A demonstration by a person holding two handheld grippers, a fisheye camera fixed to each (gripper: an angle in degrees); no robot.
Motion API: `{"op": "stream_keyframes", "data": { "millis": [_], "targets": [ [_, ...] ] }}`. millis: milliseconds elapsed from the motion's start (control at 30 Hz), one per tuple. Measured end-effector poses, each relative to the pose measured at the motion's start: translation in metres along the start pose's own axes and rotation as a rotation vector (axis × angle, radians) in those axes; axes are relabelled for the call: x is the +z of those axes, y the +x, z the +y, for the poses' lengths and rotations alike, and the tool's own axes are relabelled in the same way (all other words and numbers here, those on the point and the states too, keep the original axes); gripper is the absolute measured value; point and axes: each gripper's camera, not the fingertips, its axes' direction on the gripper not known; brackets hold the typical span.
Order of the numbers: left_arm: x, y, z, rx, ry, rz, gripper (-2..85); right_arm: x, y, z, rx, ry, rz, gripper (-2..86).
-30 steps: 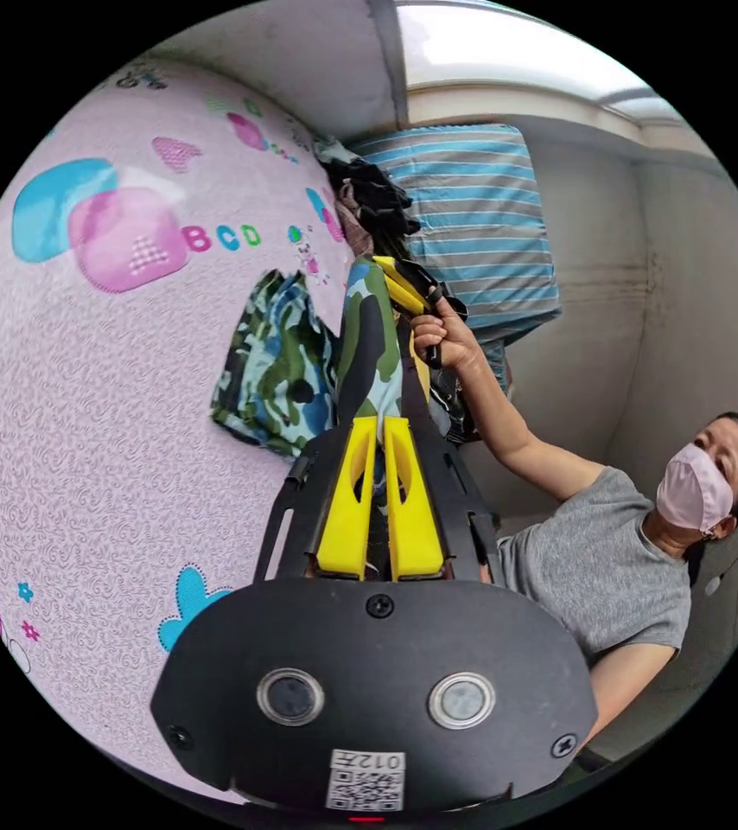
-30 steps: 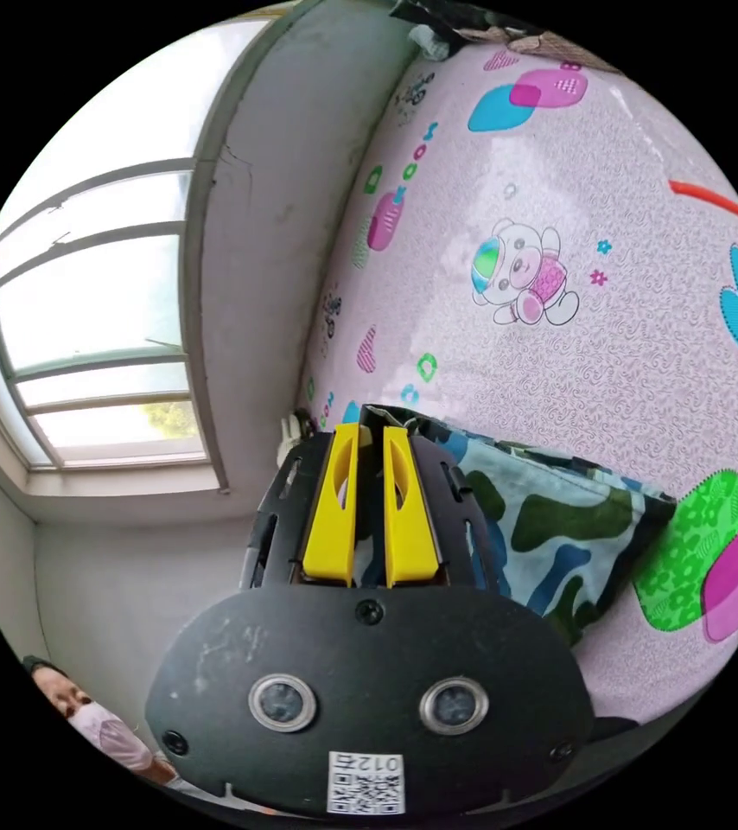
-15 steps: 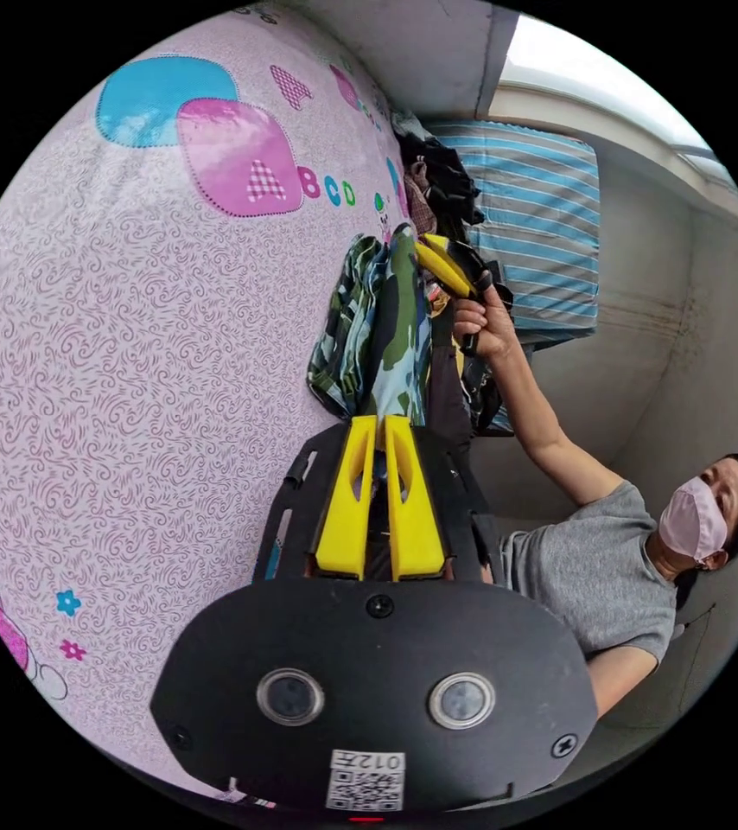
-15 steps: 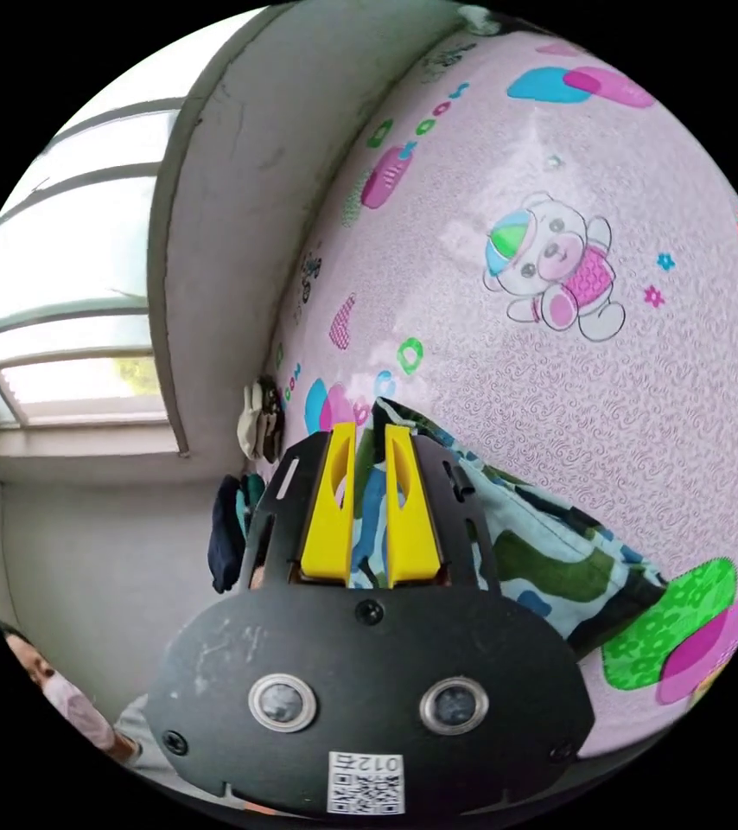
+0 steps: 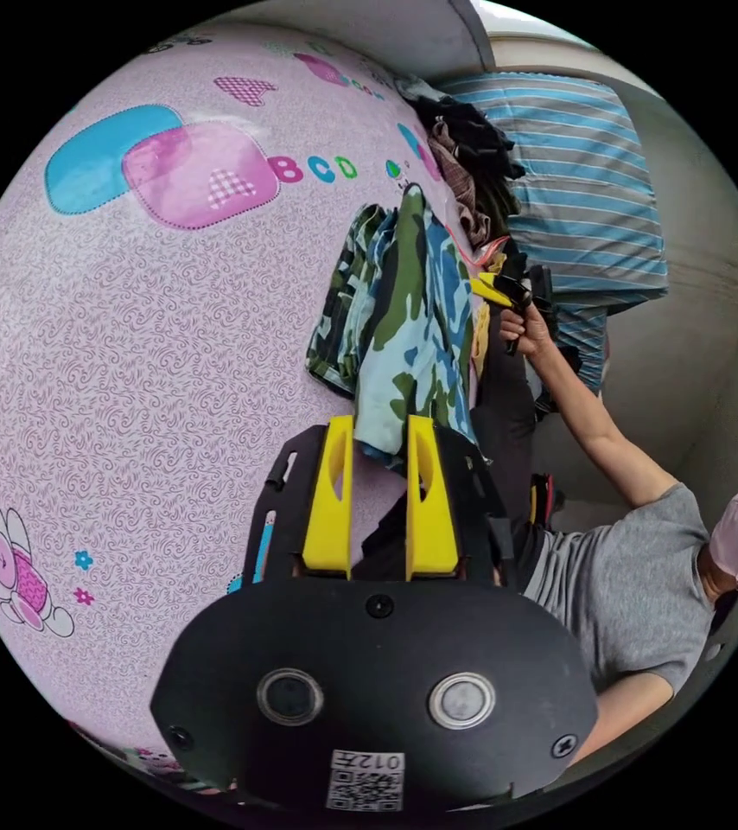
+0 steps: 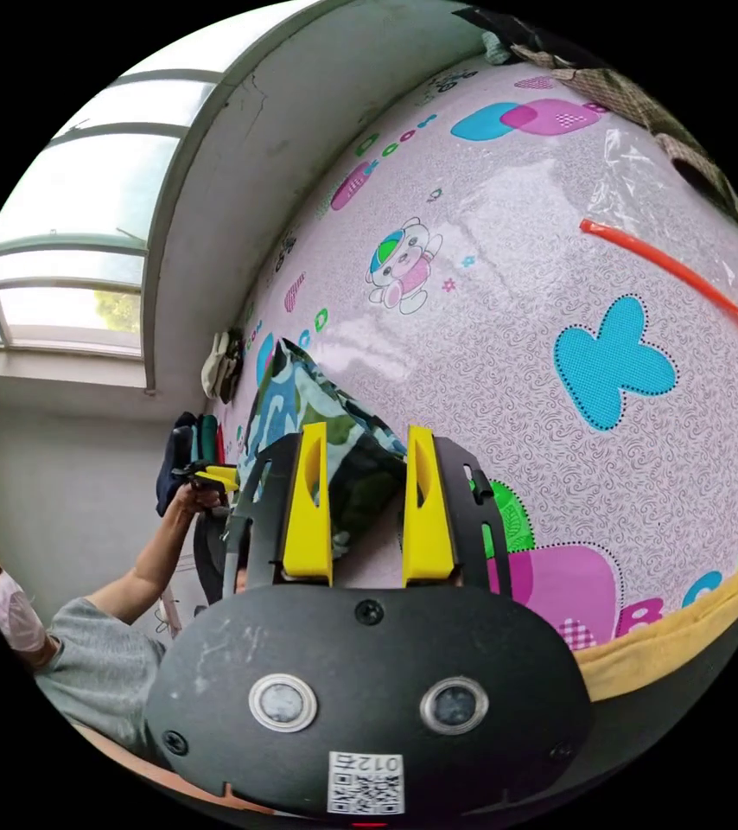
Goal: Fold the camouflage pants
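Camouflage pants [image 5: 403, 320]: folded bundle, centre of the left gripper view, lying on the pink patterned mat [image 5: 153, 346]. Left gripper [image 5: 378, 432]: jaws apart, cloth edge loose between them. Right gripper [image 6: 362, 450]: jaws apart, nothing pinched. Risk: released top layer may slide or spring open, being unpinned. Obscured: the bundle's near edge, behind the jaws; fold alignment not discernible.

We read the coloured letters B, C, D on the pink mat [image 5: 127, 363], beside a pink patch marked A, printed near the pants [image 5: 403, 320]
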Motion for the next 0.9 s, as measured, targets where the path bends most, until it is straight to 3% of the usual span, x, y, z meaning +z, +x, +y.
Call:
{"op": "stream_keyframes", "data": {
  "millis": [267,400,533,667,900],
  "targets": [
    [-0.001,0.018,-0.039,-0.018,-0.026,-0.264,4.8,0.037,-0.009,0.034,-0.008,-0.019,-0.015,5.3],
    [-0.044,0.033,-0.064,-0.111,0.205,-0.424,5.4,0.058,-0.021,0.071,0.057,0.041,-0.078,3.6],
    [-0.073,0.05,-0.043,-0.143,0.325,-0.321,7.4,0.079,-0.037,0.095,0.06,0.107,-0.108,3.4],
    [-0.074,0.063,-0.003,-0.135,0.309,-0.287,10.4,0.083,-0.047,0.103,-0.004,0.12,-0.129,5.8],
    [-0.006,0.067,0.025,-0.18,0.064,-0.181,13.4,0.087,-0.07,0.115,-0.169,0.033,-0.011,6.7]
  ]
}}
